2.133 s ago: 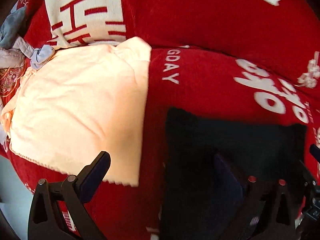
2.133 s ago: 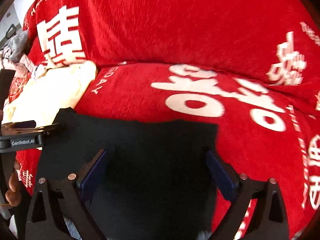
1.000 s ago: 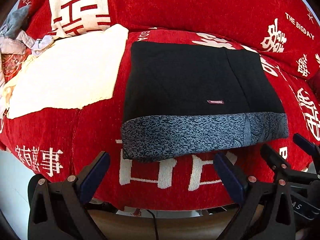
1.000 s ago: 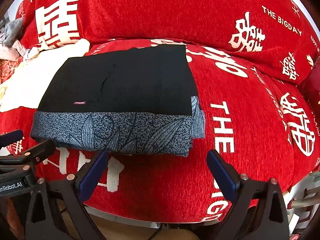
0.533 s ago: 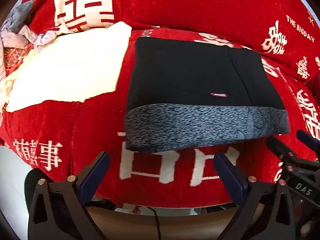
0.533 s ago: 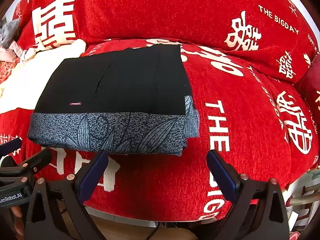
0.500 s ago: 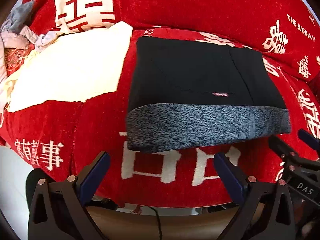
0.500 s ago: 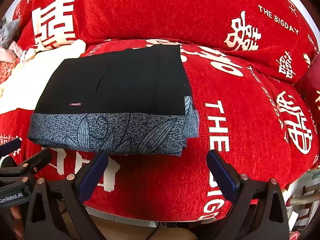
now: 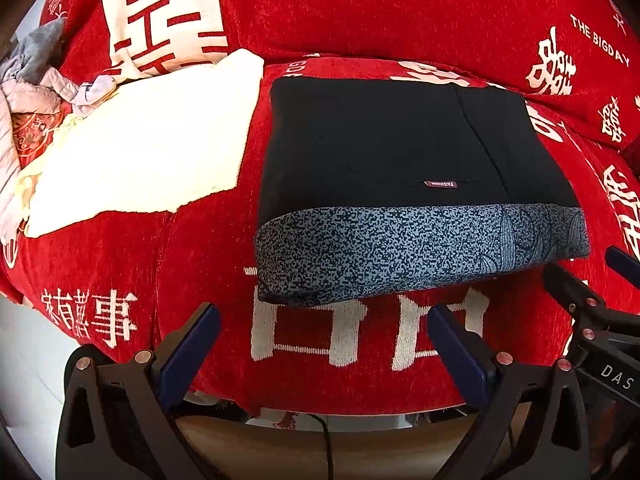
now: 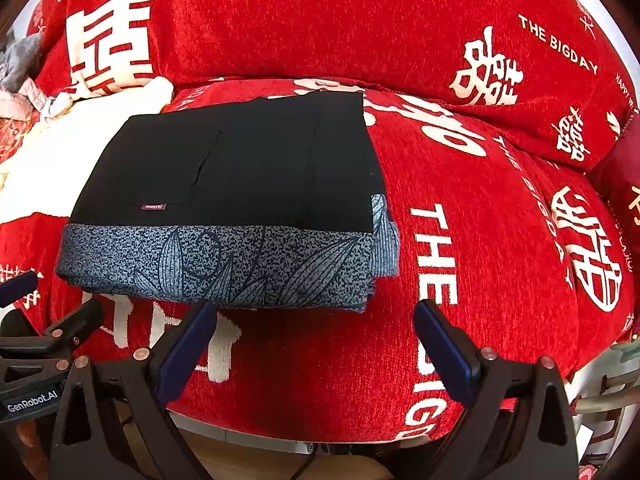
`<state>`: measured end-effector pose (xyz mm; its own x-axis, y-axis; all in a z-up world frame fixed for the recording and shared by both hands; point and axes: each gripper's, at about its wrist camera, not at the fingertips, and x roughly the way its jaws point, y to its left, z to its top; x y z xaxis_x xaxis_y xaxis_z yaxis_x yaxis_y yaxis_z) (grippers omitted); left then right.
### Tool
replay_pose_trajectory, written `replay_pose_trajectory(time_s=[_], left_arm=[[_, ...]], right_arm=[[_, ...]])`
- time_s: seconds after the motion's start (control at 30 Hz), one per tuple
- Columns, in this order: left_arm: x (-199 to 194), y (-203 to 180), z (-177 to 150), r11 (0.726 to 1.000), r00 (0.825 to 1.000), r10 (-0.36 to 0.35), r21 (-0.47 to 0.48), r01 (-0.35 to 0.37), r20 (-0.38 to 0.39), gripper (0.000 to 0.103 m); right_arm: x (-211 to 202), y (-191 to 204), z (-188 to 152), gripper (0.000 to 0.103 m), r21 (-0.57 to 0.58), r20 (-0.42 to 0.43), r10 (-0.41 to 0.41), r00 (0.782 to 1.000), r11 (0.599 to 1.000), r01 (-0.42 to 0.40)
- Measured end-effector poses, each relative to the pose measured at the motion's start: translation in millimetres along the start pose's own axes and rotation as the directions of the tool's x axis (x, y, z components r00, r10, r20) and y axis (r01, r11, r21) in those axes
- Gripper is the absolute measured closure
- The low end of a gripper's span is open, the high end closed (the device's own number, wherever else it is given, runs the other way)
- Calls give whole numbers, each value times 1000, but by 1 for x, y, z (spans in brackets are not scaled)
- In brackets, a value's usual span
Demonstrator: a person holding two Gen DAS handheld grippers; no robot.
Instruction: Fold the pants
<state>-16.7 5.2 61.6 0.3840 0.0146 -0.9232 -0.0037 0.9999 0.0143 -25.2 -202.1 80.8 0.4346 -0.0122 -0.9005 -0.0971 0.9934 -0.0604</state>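
One pair of black fabric pants [image 9: 392, 144] [image 10: 240, 164] is lying folded into a compact rectangle on the red sofa cover with white characters [image 9: 320, 20] [image 10: 480, 240], filling the centre of the left wrist view and the centre left of the right wrist view. Its near edge is showing a wide band of speckled blue-grey fabric printed with leaf outlines [image 9: 400, 248] [image 10: 240, 268], and a small dark red label [image 9: 441, 184] [image 10: 154, 208] is sitting on the black part just above that band. A seam is running down the black surface toward the right side of the fold.

Both tools are hanging in front of the sofa edge, apart from the cloth. The left gripper [image 9: 324, 344] is holding its blue-padded fingers spread wide with nothing between them, and the right gripper [image 10: 316, 340] is doing the same.

A cream towel-like cloth [image 9: 140, 152] [image 10: 80, 128] is lying just beside the pants toward the left of each frame, with crumpled grey and pink garments [image 9: 36, 80] bunching at the upper left.
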Motion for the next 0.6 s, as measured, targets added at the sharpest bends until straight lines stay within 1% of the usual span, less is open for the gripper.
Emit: replay_pose_trajectory(time_s=[0.23,0.6], left_arm=[[3,-1,0,1000,1000,5,-3,-5,-15,0],[-1,-9,-1,1000,1000,-5,17,5,-6,0]], right_arm=[[1,-1,0,3,4,-1,2,1000,1000,-2],[1,-4,0,3,4,0,3,1000,1000,-3]])
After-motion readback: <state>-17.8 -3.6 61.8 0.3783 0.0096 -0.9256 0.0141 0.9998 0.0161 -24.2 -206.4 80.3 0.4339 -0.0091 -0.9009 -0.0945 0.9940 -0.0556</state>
